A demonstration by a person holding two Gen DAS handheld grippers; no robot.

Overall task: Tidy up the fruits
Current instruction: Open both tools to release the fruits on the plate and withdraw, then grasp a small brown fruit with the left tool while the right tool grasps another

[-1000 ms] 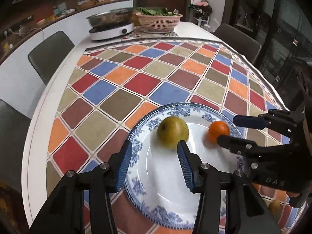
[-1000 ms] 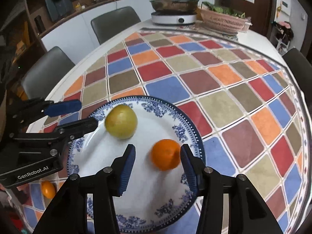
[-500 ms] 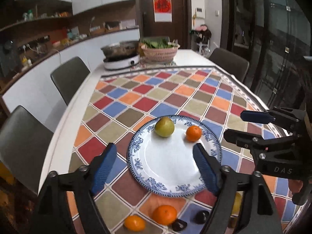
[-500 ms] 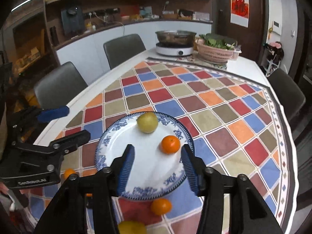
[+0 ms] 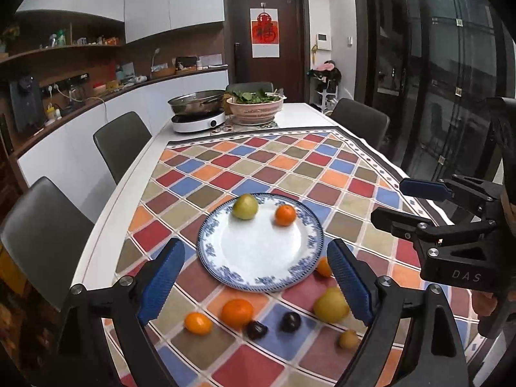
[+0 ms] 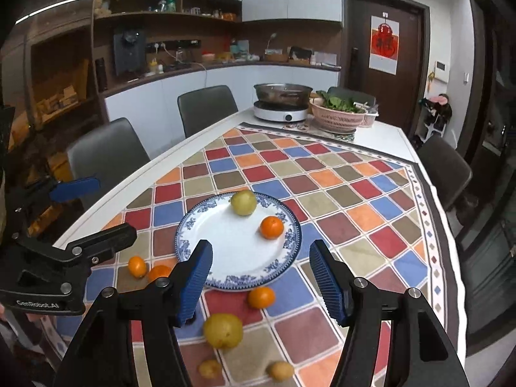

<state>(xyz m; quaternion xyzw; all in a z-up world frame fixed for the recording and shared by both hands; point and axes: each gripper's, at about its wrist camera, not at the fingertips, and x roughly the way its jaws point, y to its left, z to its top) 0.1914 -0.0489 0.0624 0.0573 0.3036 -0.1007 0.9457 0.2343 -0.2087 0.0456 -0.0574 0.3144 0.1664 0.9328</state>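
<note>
Right tool (image 6: 260,282) spread wide, empty | left tool (image 5: 256,285) likewise, we held both above the bench | plate (image 6: 193,230) mid-frame carried a green fruit (image 6: 243,202) and an orange (image 6: 272,227) | loose yellow fruit (image 6: 223,330) lay low in frame, just under our right tool, nearer it.

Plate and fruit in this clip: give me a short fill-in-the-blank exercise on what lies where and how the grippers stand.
1. The plate holds ___ fruits: a yellow-green fruit and an orange.
2. Both the left gripper and the right gripper are ___ and hold nothing.
3. The two dark plums lie on the ___, not on the plate.
4. The pink basket at the far end holds leafy ___.

Missing words: two; open; tablecloth; greens
</note>
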